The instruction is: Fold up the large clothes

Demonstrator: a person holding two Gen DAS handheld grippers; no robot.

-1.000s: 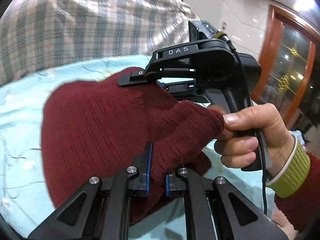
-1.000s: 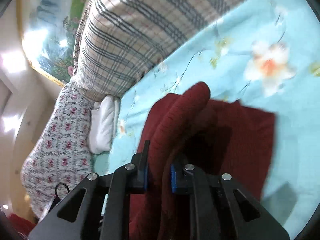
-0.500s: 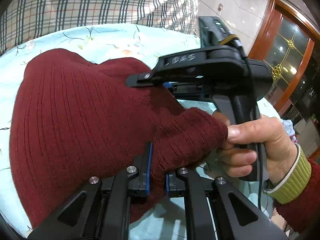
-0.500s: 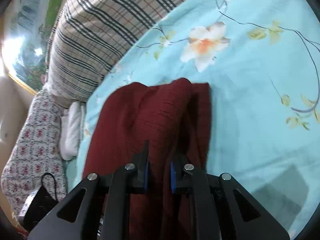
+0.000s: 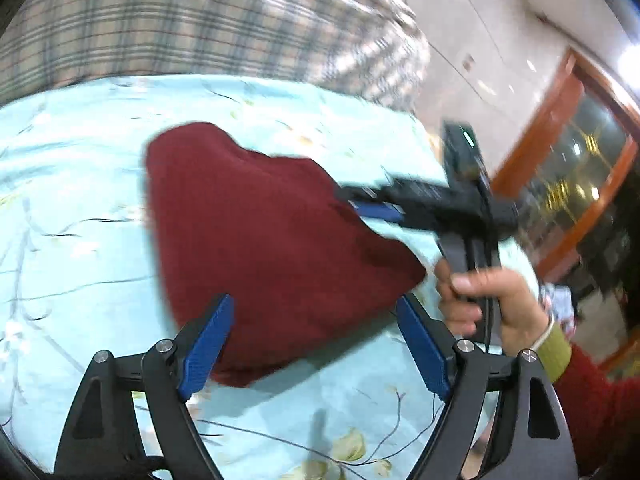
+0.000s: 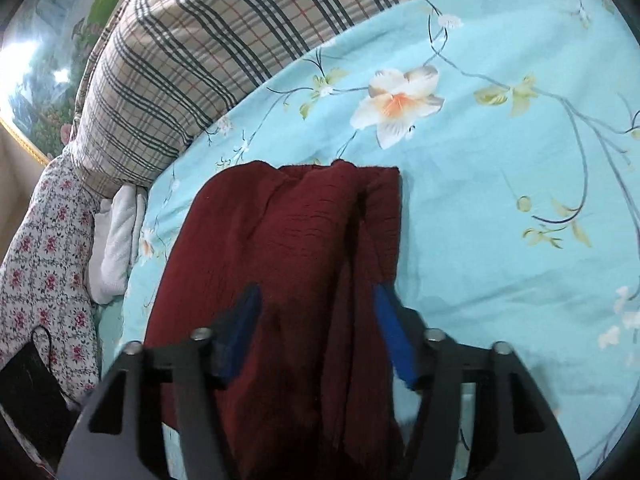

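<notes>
A dark red knit sweater [image 5: 264,240] lies folded on the light blue flowered bedsheet [image 5: 80,168]. My left gripper [image 5: 316,344] is open, its blue pads spread either side of the sweater's near edge, holding nothing. In the right wrist view the same sweater [image 6: 288,248] lies in a long folded stack on the sheet [image 6: 500,184]. My right gripper [image 6: 320,332] is open just above the sweater's near end. The right gripper also shows in the left wrist view [image 5: 372,208] at the sweater's right edge, held by a hand.
A plaid quilt [image 6: 224,32] is heaped at the far side of the bed. A white cloth [image 6: 114,248] and a flowered pillow [image 6: 44,264] lie left of the sweater. A black device [image 6: 28,396] sits at the lower left. A wooden door frame [image 5: 560,152] stands to the right.
Both grippers were shut on the red sweater and have opened and let it go. The sweater has dropped flat onto the sheet. The left gripper has pulled back.
</notes>
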